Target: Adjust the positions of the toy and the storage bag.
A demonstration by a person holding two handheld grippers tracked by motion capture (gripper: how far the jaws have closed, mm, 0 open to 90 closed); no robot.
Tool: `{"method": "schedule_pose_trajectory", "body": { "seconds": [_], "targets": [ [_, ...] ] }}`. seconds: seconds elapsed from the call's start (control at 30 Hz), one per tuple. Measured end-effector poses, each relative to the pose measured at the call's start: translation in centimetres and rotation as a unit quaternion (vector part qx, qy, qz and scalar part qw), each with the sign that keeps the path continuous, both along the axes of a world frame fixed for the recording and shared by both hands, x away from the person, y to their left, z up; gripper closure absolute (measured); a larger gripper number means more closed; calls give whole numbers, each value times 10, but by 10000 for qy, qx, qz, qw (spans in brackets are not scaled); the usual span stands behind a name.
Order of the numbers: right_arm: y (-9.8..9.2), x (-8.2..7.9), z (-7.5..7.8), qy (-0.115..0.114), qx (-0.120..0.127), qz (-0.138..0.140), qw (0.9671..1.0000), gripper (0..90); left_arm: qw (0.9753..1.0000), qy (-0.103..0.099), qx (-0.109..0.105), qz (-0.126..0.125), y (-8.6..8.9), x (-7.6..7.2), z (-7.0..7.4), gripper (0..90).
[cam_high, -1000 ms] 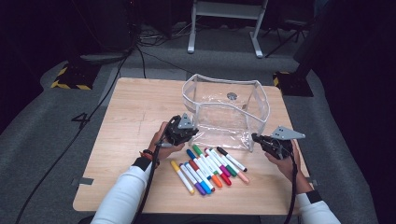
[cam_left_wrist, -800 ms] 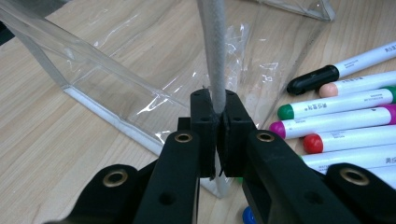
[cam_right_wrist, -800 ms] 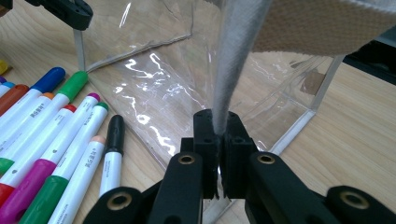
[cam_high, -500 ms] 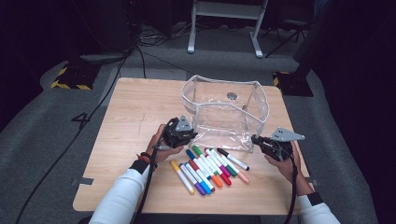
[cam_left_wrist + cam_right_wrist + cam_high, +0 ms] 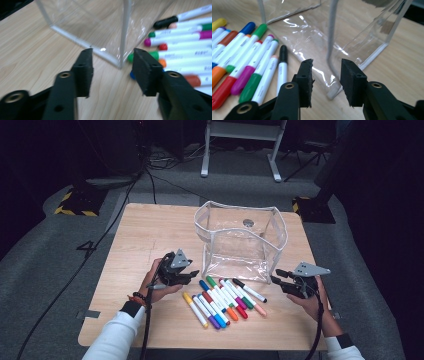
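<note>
A clear plastic pouch (image 5: 242, 242) with white piping stands open-topped on the wooden worktop (image 5: 140, 235), toward its far side, and a row of coloured markers (image 5: 222, 300) lies flat just in front of it, side by side and touching. The left tongs (image 5: 192, 274) rest low over the worktop at the pouch's near left corner, held in the person's left hand (image 5: 159, 284); in the left gripper view the two black jaws stand apart with a narrow gap, empty, and the pouch's corner seam (image 5: 124, 32) rises just beyond that gap, not touched — the capped marker ends (image 5: 160, 47) sit to the right of the right jaw. The right tongs (image 5: 278, 276) hover at the pouch's near right corner, in the right hand (image 5: 312, 301). In the right gripper view their jaws are likewise a little apart and hold nothing, with the pouch's white corner edge (image 5: 331, 50) lined up between them and its foot just ahead of the pads. To the left of those jaws lie the markers, the black-capped one (image 5: 282, 67) nearest. A dark round spot (image 5: 248, 223) shows on the pouch's far wall.
</note>
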State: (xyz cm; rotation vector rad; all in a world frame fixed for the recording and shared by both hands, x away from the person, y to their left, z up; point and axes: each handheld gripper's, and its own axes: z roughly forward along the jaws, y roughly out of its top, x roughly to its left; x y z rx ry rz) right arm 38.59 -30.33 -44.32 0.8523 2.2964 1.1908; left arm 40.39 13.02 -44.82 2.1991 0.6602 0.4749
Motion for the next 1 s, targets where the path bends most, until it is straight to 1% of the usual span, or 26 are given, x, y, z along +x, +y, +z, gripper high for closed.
{"method": "schedule_pose_trajectory", "body": {
  "seconds": [0.03, 0.07, 0.1, 0.13, 0.2, 0.23, 0.27, 0.3, 0.33, 0.37, 0.4, 0.47, 0.5, 0.53, 0.57, 0.63, 0.67, 0.73, 0.8, 0.83, 0.9, 0.97, 1.0],
  "targets": [
    [0, -1, -1, 64, 11, 43, 10000, 621, 9999, -53, 105, 101, 3, -3, -2, 446],
    [0, -3, -3, 123, -15, 98, 9999, 621, 9999, -53, 105, 101, 3, -3, -2, 368],
    [1, -5, -5, 183, -79, 171, 9997, 619, 9996, -65, 202, 206, 10, -10, -4, 317],
    [2, -7, -6, 221, -102, 223, 9995, 614, 9996, -19, 177, 216, 14, -12, -6, 303],
    [6, -10, -10, 319, -174, 415, 9985, 599, 9996, 72, 153, 225, 22, -19, -9, 247],
    [9, -12, -12, 357, -227, 484, 9979, 589, 9995, 120, 205, 226, 25, -22, -11, 233],
    [11, -13, -14, 391, -249, 565, 9973, 582, 9992, 226, 244, 204, 29, -26, -13, 209],
    [15, -14, -16, 429, -258, 660, 9966, 582, 9989, 376, 220, 152, 32, -27, -14, 175],
    [17, -15, -18, 447, -288, 710, 9961, 582, 9985, 496, 168, 144, 35, -30, -15, 162],
    [21, -14, -19, 456, -321, 755, 9956, 584, 9985, 508, 154, 155, 38, -35, -19, 161],
    [26, -14, -20, 451, -339, 783, 9953, 609, 9983, 535, 178, 126, 39, -39, -22, 159],
    [31, -13, -21, 452, -302, 872, 9947, 616, 9975, 611, 349, 72, 42, -47, -30, 161],
    [35, -12, -22, 475, -334, 925, 9940, 621, 9973, 621, 375, 72, 42, -52, -34, 161],
    [39, -11, -23, 506, -380, 978, 9932, 622, 9968, 667, 431, 4, 44, -57, -38, 161],
    [43, -9, -25, 516, -437, 1024, 9924, 626, 9967, 689, 439, 4, 44, -59, -40, 161],
    [49, -7, -28, 541, -492, 1044, 9918, 628, 9962, 700, 521, -34, 44, -65, -45, 160],
    [52, -5, -29, 557, -494, 1048, 9917, 634, 9961, 724, 498, -9, 45, -67, -46, 161],
    [56, -1, -31, 595, -471, 1047, 9916, 636, 9954, 833, 478, -10, 45, -69, -49, 161],
    [59, 2, -33, 615, -501, 1057, 9912, 638, 9954, 890, 360, 25, 47, -71, -51, 158],
    [61, 3, -34, 622, -509, 1053, 9912, 643, 9955, 896, 321, 35, 48, -71, -52, 157],
    [66, 6, -37, 626, -552, 1011, 9914, 654, 9954, 945, 132, 71, 51, -70, -55, 152],
    [71, 10, -40, 609, -618, 980, 9914, 662, 9956, 930, 99, 70, 51, -70, -56, 141],
    [73, 11, -41, 645, -593, 989, 9912, 666, 9956, 923, 101, 86, 51, -70, -56, 140]
  ]
}}
